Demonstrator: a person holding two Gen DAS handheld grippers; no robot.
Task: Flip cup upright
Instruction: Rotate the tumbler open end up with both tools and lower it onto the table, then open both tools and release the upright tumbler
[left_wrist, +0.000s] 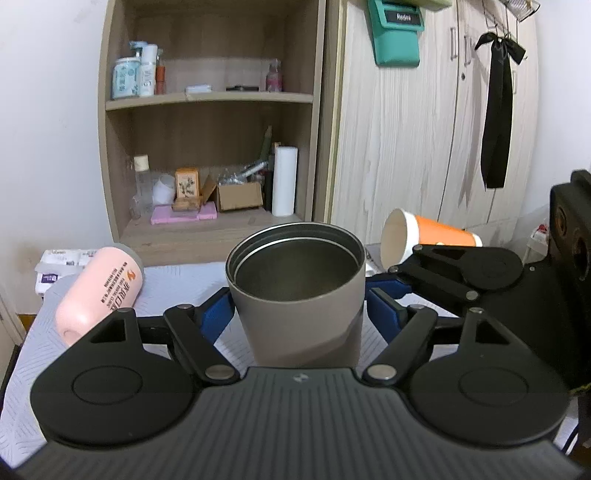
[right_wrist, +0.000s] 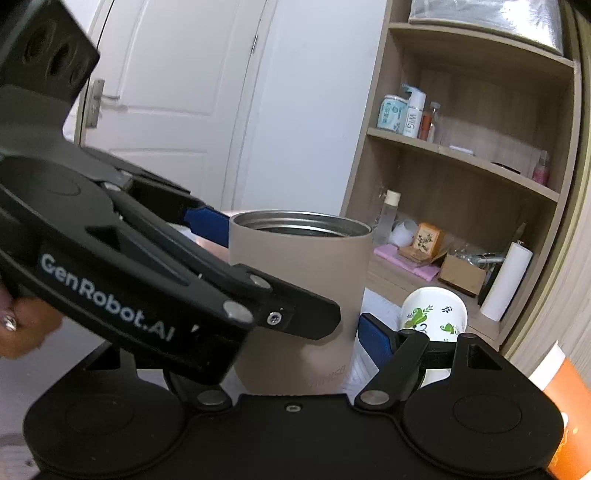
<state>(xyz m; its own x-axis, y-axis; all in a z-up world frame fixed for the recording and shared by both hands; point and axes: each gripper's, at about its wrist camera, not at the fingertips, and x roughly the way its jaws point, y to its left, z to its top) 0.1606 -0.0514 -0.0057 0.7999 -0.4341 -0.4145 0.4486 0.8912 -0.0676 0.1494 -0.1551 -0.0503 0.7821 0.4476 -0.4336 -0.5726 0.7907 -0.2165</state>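
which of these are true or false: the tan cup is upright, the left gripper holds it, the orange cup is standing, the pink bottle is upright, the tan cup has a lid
1. The tan cup stands upright, mouth up. True.
2. The left gripper has its blue fingers at either side of the tan cup. True.
3. The orange cup stands upright. False: it lies on its side, mouth towards the tan cup.
4. The pink bottle stands upright. False: it is tipped over.
5. The tan cup has a lid on. False: it is open and empty.

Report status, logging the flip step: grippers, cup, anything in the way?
Left gripper jaws around the tan cup, contact unclear. Right gripper alongside, open. Cup upright, mouth up. Orange paper cup lying just right; pink bottle left.
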